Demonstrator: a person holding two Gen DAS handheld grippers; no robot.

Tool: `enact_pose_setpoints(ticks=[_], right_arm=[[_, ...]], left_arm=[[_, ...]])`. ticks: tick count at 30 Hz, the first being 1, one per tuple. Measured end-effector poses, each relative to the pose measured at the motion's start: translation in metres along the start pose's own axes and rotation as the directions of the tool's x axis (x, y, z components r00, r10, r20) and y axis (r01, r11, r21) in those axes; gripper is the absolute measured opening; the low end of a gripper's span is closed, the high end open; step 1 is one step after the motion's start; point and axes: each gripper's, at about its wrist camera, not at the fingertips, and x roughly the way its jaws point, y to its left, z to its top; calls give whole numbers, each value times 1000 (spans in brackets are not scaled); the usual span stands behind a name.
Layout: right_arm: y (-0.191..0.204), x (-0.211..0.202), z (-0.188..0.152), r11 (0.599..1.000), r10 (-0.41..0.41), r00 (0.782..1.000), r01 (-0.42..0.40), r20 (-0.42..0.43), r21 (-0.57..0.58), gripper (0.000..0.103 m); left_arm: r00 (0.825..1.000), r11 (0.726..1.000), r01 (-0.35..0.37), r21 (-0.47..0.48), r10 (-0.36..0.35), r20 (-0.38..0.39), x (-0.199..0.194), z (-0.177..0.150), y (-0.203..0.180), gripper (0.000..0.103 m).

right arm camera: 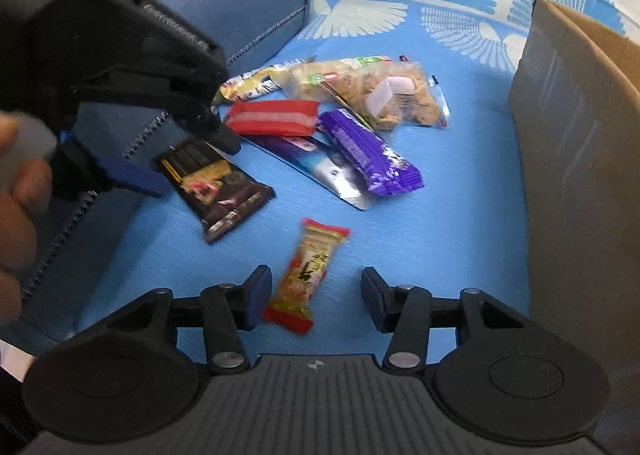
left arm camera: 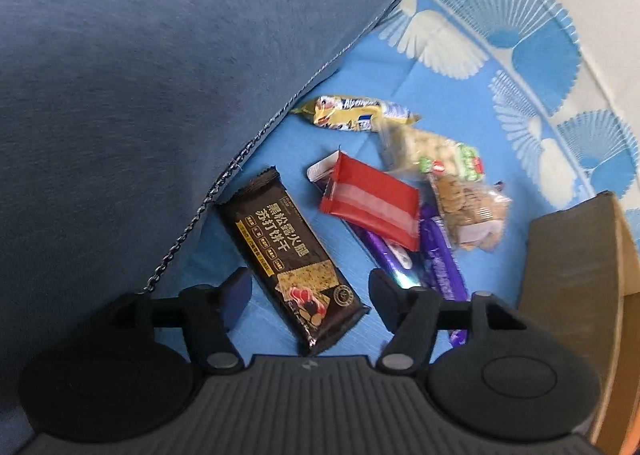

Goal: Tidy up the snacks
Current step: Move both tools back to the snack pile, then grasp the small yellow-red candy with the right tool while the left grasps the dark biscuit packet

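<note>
A black cracker pack (left arm camera: 292, 267) lies flat on the blue cloth, and my left gripper (left arm camera: 310, 295) hangs open just above it, one finger on each side of its near end, pads clear of it. In the right wrist view the same black pack (right arm camera: 216, 187) shows under the left gripper (right arm camera: 180, 159). My right gripper (right arm camera: 316, 295) is open over a small yellow and red snack (right arm camera: 306, 275), which lies between the fingers, nearer the left pad and not squeezed. A pile of snacks sits beyond: a red pack (right arm camera: 272, 117), a purple pack (right arm camera: 368, 155) and clear biscuit bags (right arm camera: 384, 91).
An open cardboard box (right arm camera: 580, 135) stands at the right edge, also visible as the box (left arm camera: 572, 255) in the left view. A blue cushion (left arm camera: 140, 95) with a zipper borders the snacks on the left. A yellow candy pack (left arm camera: 356, 113) lies farthest back. A person's hand (right arm camera: 16, 207) holds the left gripper.
</note>
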Motion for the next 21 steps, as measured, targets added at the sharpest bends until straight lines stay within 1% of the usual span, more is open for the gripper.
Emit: enact_pose_setpoints(ticks=[1, 2, 3, 4, 7, 9, 10, 12, 13, 15, 17, 18, 19, 20, 21], right_arm=[[1, 0, -1, 1000, -4, 1000, 4, 0, -16, 48], [2, -1, -1, 1000, -6, 1000, 6, 1, -27, 37], [1, -2, -1, 999, -8, 1000, 8, 2, -38, 32], [1, -3, -1, 999, -10, 1000, 11, 3, -47, 23], [-5, -3, 1, 999, -18, 1000, 18, -1, -49, 22], [-9, -6, 1, 999, -14, 1000, 14, 0, -41, 22], [-11, -7, 1, 999, -12, 1000, 12, 2, -40, 21], [-15, -10, 1, 999, -6, 1000, 6, 6, -35, 21], [-16, -12, 0, 999, -3, 1000, 3, 9, -32, 21], [-19, -14, 0, 1000, 2, 1000, -2, 8, -31, 21], [-23, -16, -1, 1000, 12, 1000, -12, -1, -22, 21], [-24, -15, -1, 1000, 19, 1000, -19, -7, -16, 21], [-25, -15, -2, 1000, 26, 999, -26, -19, -9, 21], [-26, -14, -2, 1000, 29, 999, -29, -29, -4, 21], [-27, -14, -3, 999, 35, 999, -35, -41, 2, 21]], left_arm=[[1000, 1000, -6, 1, 6, -8, 4, 1, -2, 72], [1000, 1000, -10, 1, 10, -14, 7, 1, -3, 73], [1000, 1000, -20, 6, 20, -18, 11, 2, -7, 74], [999, 999, -35, 17, 35, -21, 14, 2, -10, 74], [997, 995, -76, 57, 77, -9, 20, 1, -19, 74], [994, 988, -110, 107, 110, 4, 22, -1, -25, 69], [991, 980, -132, 147, 131, 17, 22, -3, -29, 59], [987, 966, -158, 204, 152, 41, 20, -6, -31, 47], [989, 964, -149, 219, 144, 39, 20, -7, -31, 43], [994, 966, -113, 234, 110, 27, 14, -10, -27, 41], [998, 967, -62, 248, 63, 6, 5, -14, -22, 39], [999, 965, -25, 262, 30, -14, -1, -17, -20, 39], [999, 960, 2, 282, 7, -32, -5, -21, -19, 39], [999, 948, 24, 318, -8, -51, -8, -25, -19, 39], [998, 934, 31, 355, -10, -62, -11, -30, -20, 39]])
